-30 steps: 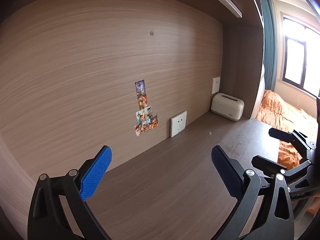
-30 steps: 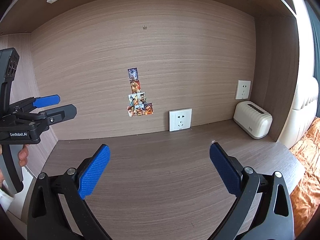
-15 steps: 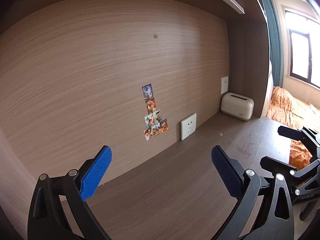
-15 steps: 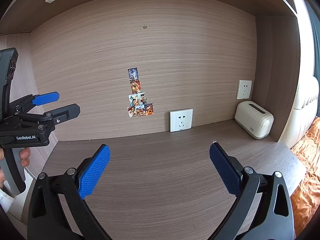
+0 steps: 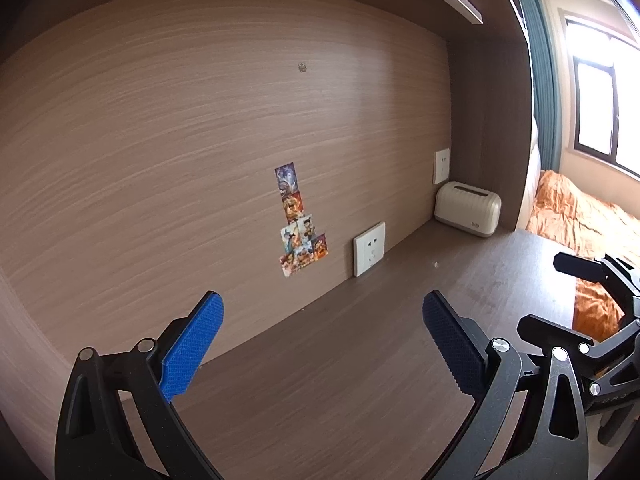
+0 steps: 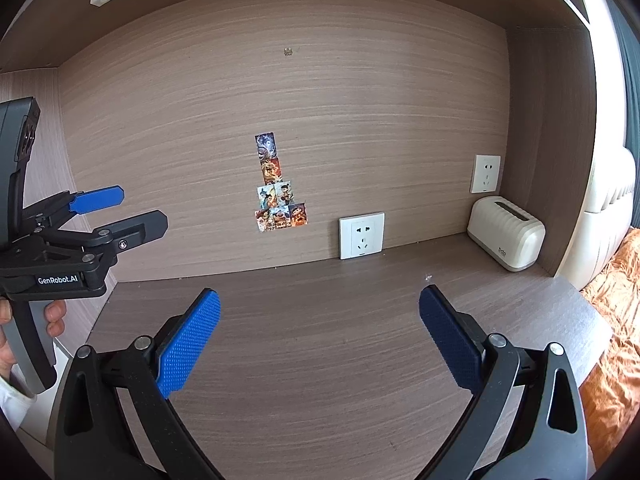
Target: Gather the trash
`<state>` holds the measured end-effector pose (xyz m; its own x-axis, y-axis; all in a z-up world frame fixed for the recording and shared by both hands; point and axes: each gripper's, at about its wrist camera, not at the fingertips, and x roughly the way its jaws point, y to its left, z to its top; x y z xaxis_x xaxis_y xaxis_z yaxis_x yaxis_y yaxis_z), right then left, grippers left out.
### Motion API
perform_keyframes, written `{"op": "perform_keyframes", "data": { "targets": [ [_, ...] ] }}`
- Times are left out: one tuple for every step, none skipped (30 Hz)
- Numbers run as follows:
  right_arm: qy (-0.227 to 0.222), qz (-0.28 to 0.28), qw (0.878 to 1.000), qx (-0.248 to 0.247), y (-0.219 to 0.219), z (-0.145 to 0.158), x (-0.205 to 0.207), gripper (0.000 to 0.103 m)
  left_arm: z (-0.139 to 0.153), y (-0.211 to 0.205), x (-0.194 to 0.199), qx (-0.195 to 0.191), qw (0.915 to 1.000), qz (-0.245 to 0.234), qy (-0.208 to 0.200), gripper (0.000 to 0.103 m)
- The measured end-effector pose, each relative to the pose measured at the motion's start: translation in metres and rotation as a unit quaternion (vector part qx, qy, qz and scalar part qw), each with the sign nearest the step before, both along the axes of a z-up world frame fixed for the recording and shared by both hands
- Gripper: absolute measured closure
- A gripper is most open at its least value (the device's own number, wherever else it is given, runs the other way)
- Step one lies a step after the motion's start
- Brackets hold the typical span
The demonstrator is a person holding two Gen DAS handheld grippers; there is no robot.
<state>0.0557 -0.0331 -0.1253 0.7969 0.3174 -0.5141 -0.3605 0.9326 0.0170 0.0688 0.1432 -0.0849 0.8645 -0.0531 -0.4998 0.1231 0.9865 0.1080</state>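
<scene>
Desk: brown wood-grain desktop w/ a wood back panel was seen, mostly bare.
Trash: only a tiny pale speck was spotted on the desktop, between the wall socket & the cream box; too small to be ID'd.
Containers: no bin or bag was caught in either view. The cream box w/ a top slot was parked in the right back corner, contents hidden.
Left gripper: held spread wide over the desk, nothing between the pads.
Right gripper: same deal, spread wide, nothing held.
Progress: couldn't be settled tbh. Scene fit either a cleared desk w/ one crumb left, or trash lying somewhere off-cam.
Wall: a cluster of stickers was stuck on the panel.
</scene>
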Motion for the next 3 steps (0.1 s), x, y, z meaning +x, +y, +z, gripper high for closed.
{"op": "perform_keyframes", "data": {
  "targets": [
    [0.001, 0.0, 1.0, -0.001, 0.0006, -0.0003, -0.0005, 0.004, -0.0005, -0.0003, -0.0004, 0.001, 1.0, -0.001, 0.0, 0.005],
    [0.002, 0.0, 1.0, -0.002, 0.0011, -0.0008, -0.0005, 0.004, -0.0012, -0.0005, -0.0001, 0.002, 1.0, -0.003, 0.001, 0.005],
    [0.004, 0.0, 1.0, -0.002, 0.0016, -0.0016, -0.0005, 0.004, -0.0021, -0.0005, 0.0009, 0.0, 1.0, -0.006, 0.003, 0.005]
  ]
}}
